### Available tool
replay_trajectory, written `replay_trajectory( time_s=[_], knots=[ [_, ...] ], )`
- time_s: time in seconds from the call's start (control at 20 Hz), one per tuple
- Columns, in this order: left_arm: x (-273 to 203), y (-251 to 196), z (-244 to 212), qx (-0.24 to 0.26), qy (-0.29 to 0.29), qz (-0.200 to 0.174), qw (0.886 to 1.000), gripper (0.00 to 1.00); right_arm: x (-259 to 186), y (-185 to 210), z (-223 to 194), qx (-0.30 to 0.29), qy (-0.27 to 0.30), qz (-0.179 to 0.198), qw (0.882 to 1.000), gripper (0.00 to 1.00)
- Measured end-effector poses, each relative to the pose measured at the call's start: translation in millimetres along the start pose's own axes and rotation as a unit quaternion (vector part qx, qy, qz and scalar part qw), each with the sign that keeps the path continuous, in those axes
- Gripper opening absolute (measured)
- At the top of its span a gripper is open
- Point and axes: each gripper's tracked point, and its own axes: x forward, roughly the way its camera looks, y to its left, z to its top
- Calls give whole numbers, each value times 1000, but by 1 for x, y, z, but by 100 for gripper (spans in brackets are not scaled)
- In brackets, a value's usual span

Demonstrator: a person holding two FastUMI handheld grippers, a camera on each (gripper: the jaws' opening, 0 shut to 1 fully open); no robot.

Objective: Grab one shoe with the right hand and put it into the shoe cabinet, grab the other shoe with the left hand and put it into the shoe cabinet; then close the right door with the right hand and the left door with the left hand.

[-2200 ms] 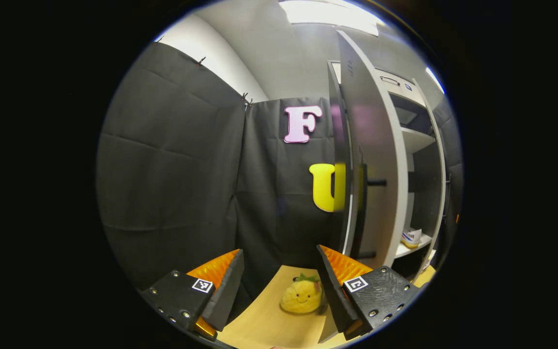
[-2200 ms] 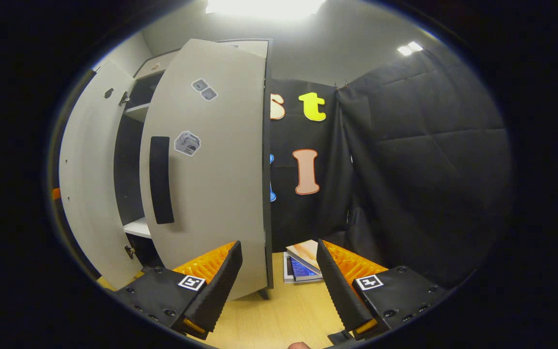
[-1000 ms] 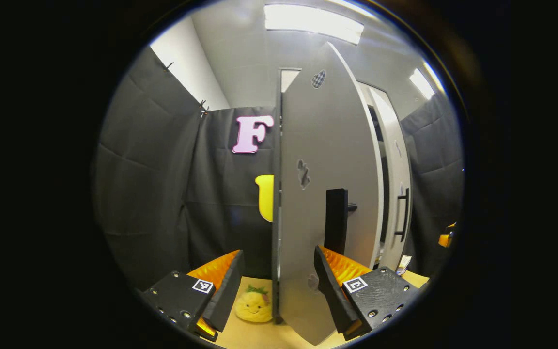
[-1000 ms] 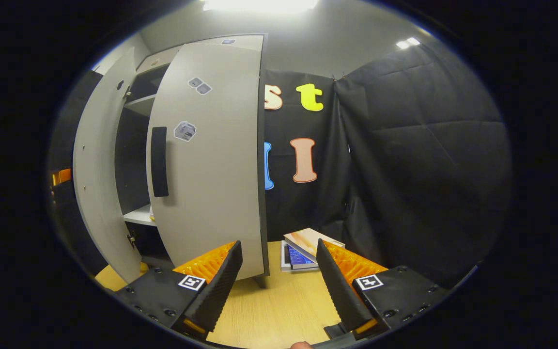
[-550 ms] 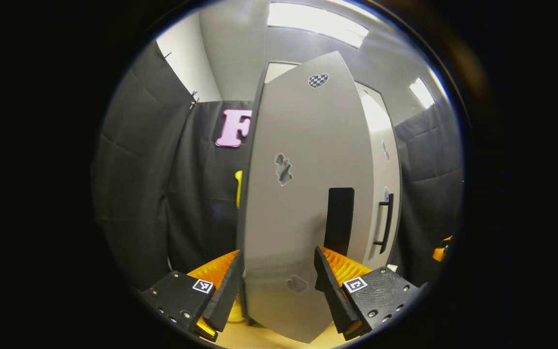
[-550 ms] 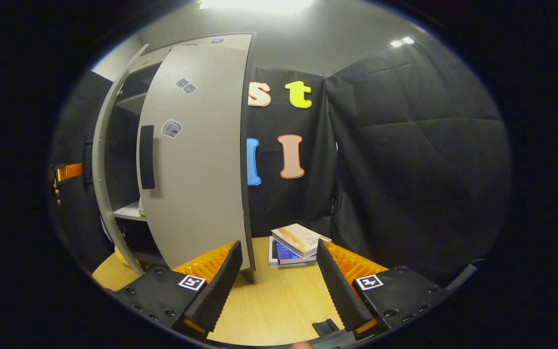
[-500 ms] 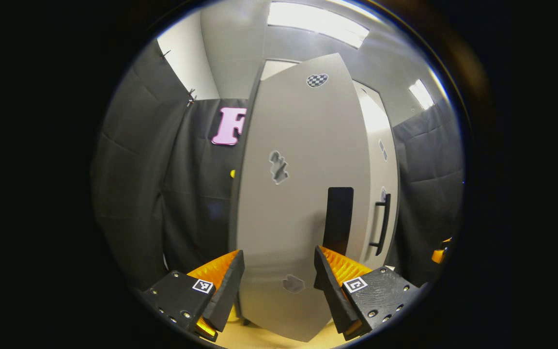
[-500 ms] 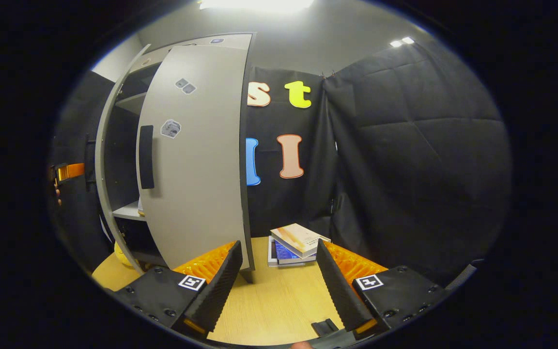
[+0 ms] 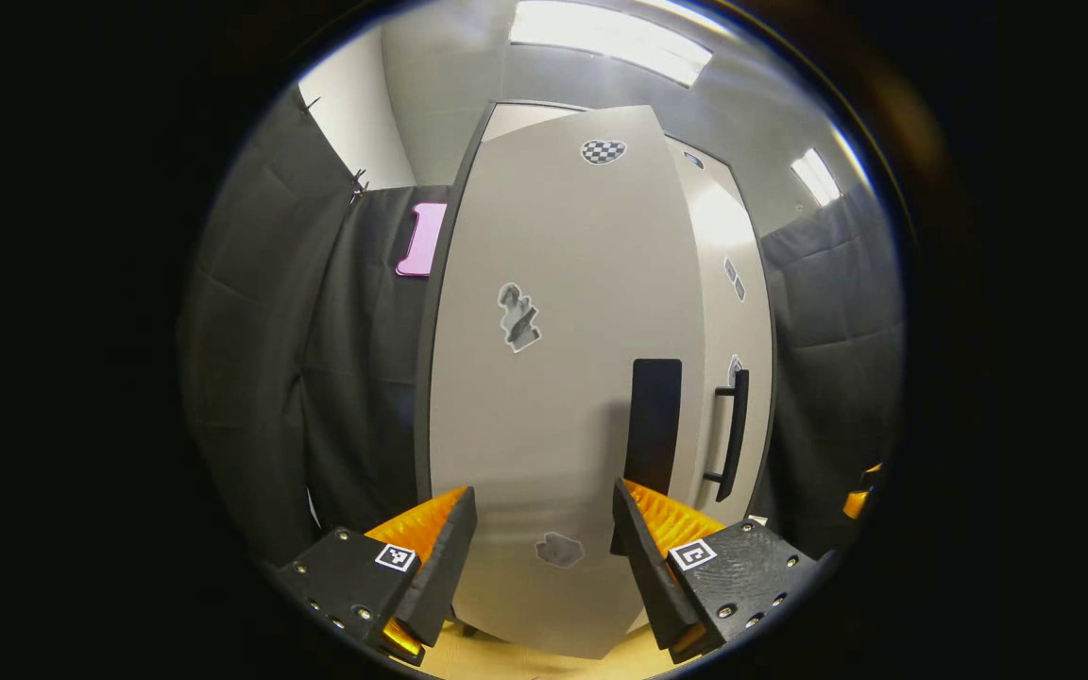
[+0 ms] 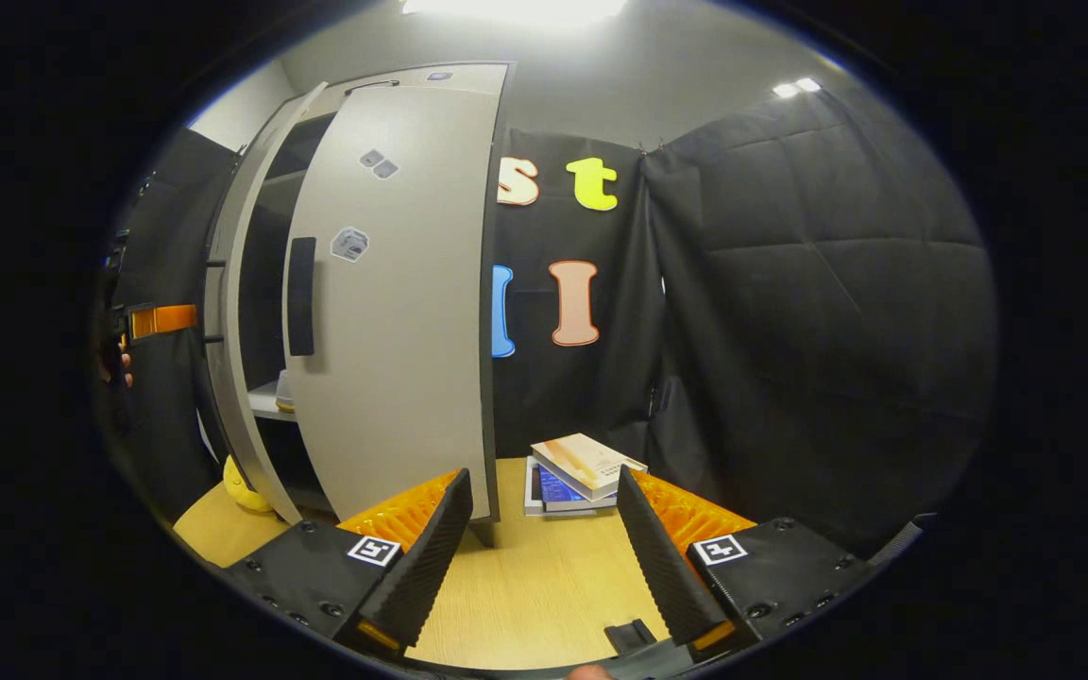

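Close up, the left gripper (image 9: 540, 557) faces the left door (image 9: 553, 397) of the shoe cabinet (image 10: 355, 90); its fingers are spread wide with nothing between them, the grey panel just beyond the tips. A black handle (image 9: 654, 425) sits on that door above the right-hand finger (image 9: 643, 557). The right door (image 9: 742, 331) shows past it, with its own bar handle (image 9: 731, 430).

From the right gripper view, the right gripper (image 10: 544, 557) hangs over the wooden table (image 10: 544, 586), fingers wide apart and empty, well short of the right door. The two doors are not flush: a dark gap remains between them, with a shelf (image 10: 263, 400) visible inside and a pale object, likely a shoe (image 10: 285, 392), on it. A stack of books (image 10: 577, 472) lies on the table beside the cabinet. A yellow plush toy (image 10: 244, 484) sits at the cabinet's foot.
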Motion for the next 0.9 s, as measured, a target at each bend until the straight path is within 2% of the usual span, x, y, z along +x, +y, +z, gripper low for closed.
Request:
replay_trajectory(
  time_s=[0.4,0.85,0.9],
  knots=[
    [-86,39,20,47,-13,26,998,78,-7,38,21,-5,-29,44,999,96],
    [-168,88,4,75,8,75,994,78,-28,44,36,-9,-56,61,997,94],
    [-175,92,2,73,10,80,994,78,-31,44,37,-12,-58,62,996,96]
  ],
)
